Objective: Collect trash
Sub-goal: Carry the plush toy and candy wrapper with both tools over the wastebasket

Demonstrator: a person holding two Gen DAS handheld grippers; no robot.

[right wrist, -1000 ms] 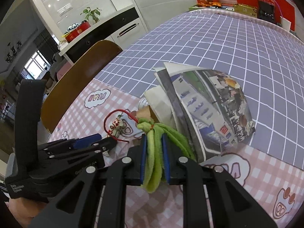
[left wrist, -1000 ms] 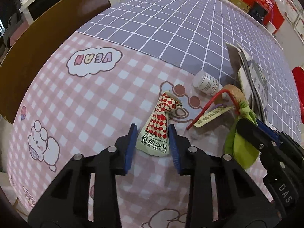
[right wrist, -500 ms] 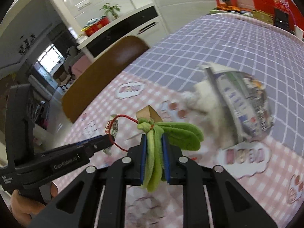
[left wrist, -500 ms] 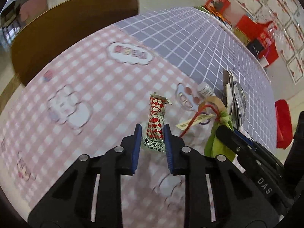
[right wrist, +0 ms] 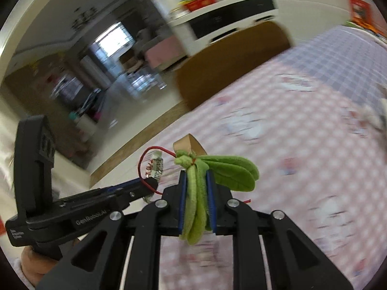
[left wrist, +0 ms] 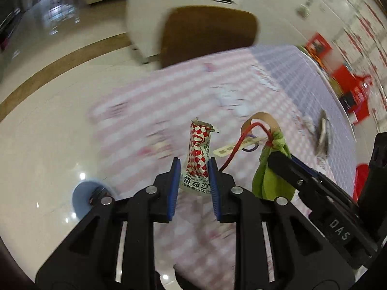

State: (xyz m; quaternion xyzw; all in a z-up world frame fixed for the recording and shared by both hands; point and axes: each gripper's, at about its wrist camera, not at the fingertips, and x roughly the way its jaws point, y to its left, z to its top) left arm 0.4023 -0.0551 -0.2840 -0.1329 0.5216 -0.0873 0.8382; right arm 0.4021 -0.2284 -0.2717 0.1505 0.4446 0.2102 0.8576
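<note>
1. Our left gripper (left wrist: 194,169) pinches a red-checked sauce packet (left wrist: 197,154) upright between its pads.
2. Our right gripper (right wrist: 196,186) clamps a green fabric leaf bundle (right wrist: 212,169) with red string.
3. Carry step, we judge; next, release both over the blue bin (left wrist: 83,197), low to the left gripper's left.

Bright, motion-blurred fisheye background
</note>
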